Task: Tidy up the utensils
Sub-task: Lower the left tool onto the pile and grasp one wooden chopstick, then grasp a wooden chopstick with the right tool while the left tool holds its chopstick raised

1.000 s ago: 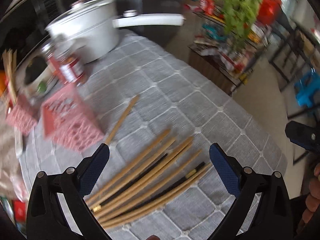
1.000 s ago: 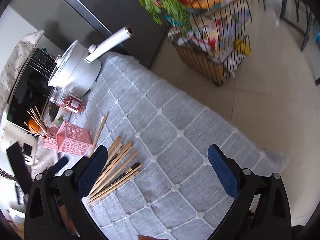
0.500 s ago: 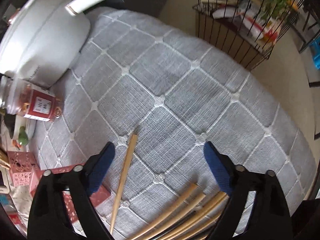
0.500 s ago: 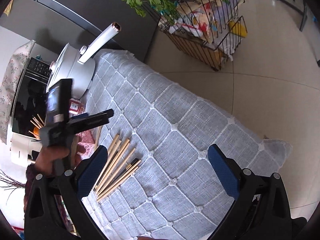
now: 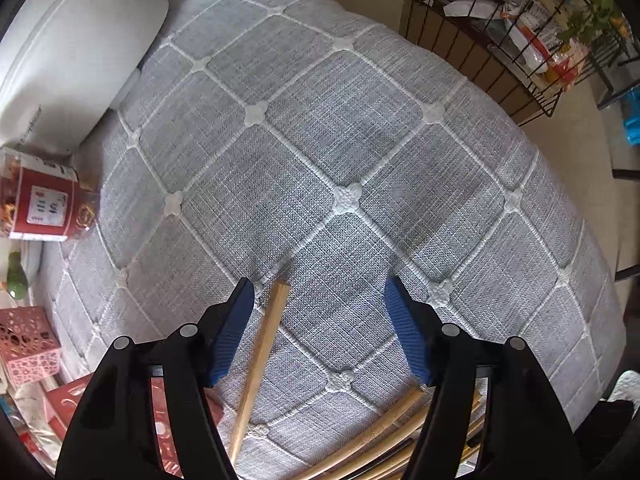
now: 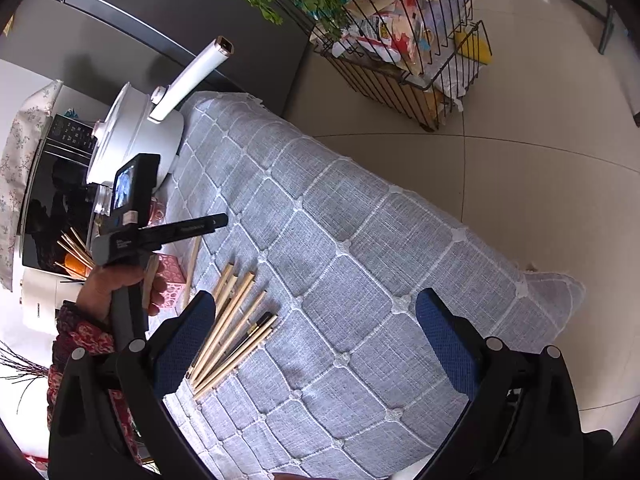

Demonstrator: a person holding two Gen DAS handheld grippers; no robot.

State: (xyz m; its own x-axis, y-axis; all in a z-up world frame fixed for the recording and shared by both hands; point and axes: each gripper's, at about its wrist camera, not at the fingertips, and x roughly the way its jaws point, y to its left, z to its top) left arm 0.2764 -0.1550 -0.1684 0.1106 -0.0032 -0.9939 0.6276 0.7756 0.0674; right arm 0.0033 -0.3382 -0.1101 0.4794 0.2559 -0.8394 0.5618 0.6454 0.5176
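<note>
Since half a second ago the left gripper (image 5: 320, 320) has dropped lower over the quilted cloth (image 5: 360, 140), so the stray chopstick (image 5: 260, 364) now runs up between its fingers, hard by the left pad. Jaws wide apart, holding nothing. The stick's long axis runs near to far, tip leaning slightly right, roughly in line with the fingers. The bundle of chopsticks (image 6: 232, 328) lies near and to the right. The right gripper (image 6: 316, 344) hangs higher, open and empty, well apart from the stick. The left is clearly nearer; judged next: shift slightly left, then close across the shaft. The pink holder (image 5: 28, 344) stands left.
</note>
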